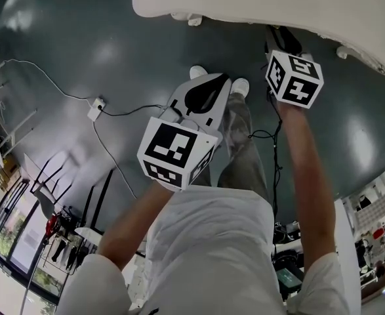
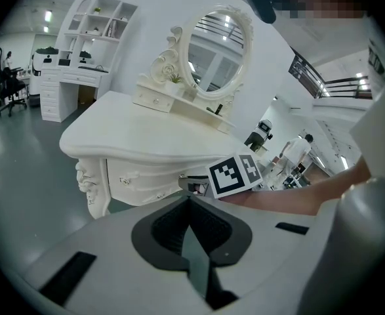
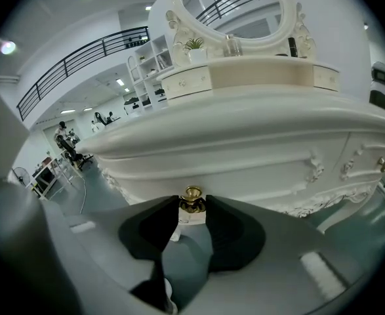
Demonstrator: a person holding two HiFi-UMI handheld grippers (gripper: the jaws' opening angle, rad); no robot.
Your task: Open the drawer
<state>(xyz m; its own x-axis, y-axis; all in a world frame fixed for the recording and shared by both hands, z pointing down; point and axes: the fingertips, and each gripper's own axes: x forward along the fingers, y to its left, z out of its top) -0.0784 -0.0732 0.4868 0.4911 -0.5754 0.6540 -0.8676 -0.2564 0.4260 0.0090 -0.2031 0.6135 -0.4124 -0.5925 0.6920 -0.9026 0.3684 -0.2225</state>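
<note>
A white dressing table fills the right gripper view, and its drawer front carries a small gold knob. My right gripper has the knob between its fingertips, and both pads touch its sides. The head view shows this gripper tucked under the table's edge. My left gripper hangs lower and to the left, away from the table, shut on nothing. From the left gripper view, the left gripper points at the table, with the right gripper's marker cube at the drawer front.
An oval mirror with small drawers stands on the table top. A second knob sits further right. A power strip with cables lies on the grey floor to the left. The person's legs stand below the table edge.
</note>
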